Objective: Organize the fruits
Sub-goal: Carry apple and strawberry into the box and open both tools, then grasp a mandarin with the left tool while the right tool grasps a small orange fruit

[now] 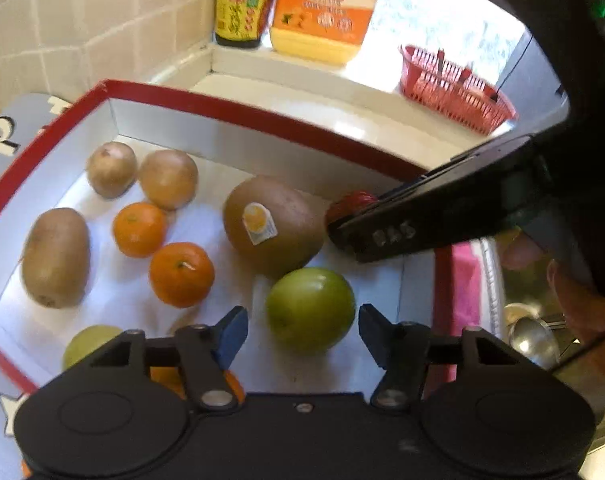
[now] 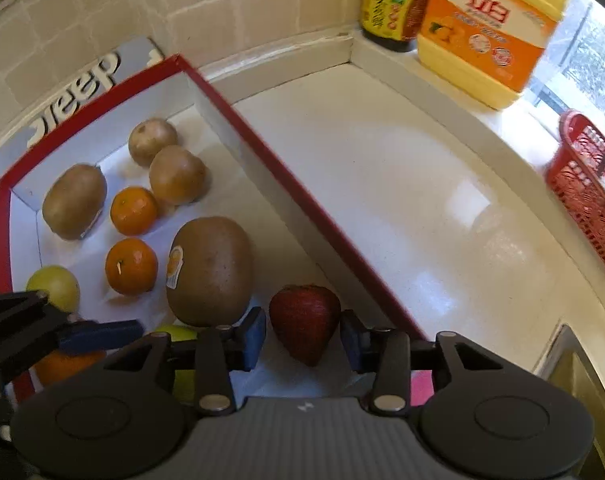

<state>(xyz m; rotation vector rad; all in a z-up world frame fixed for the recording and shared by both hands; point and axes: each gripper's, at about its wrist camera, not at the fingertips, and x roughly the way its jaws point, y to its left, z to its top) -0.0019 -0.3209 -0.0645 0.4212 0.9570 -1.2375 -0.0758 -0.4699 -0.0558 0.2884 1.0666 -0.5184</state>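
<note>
A red-rimmed white box (image 1: 230,114) (image 2: 302,196) holds kiwis, small oranges, brown round fruits and green fruits. My left gripper (image 1: 302,332) is open, its pads either side of a green apple (image 1: 310,310). My right gripper (image 2: 302,340) is open around a red strawberry (image 2: 304,322) in the box's near corner, pads close to it on both sides; it also shows in the left wrist view (image 1: 348,204). A big kiwi with a sticker (image 1: 272,226) (image 2: 210,272) lies beside the strawberry. The right gripper's finger (image 1: 430,212) reaches in from the right.
A dark sauce bottle (image 2: 394,4) and a yellow-orange detergent jug (image 2: 486,32) stand on the back ledge. A red plastic basket (image 2: 586,196) (image 1: 454,88) sits at the right. White counter (image 2: 402,184) lies right of the box. A sink with a ladle (image 1: 532,340) is at the right.
</note>
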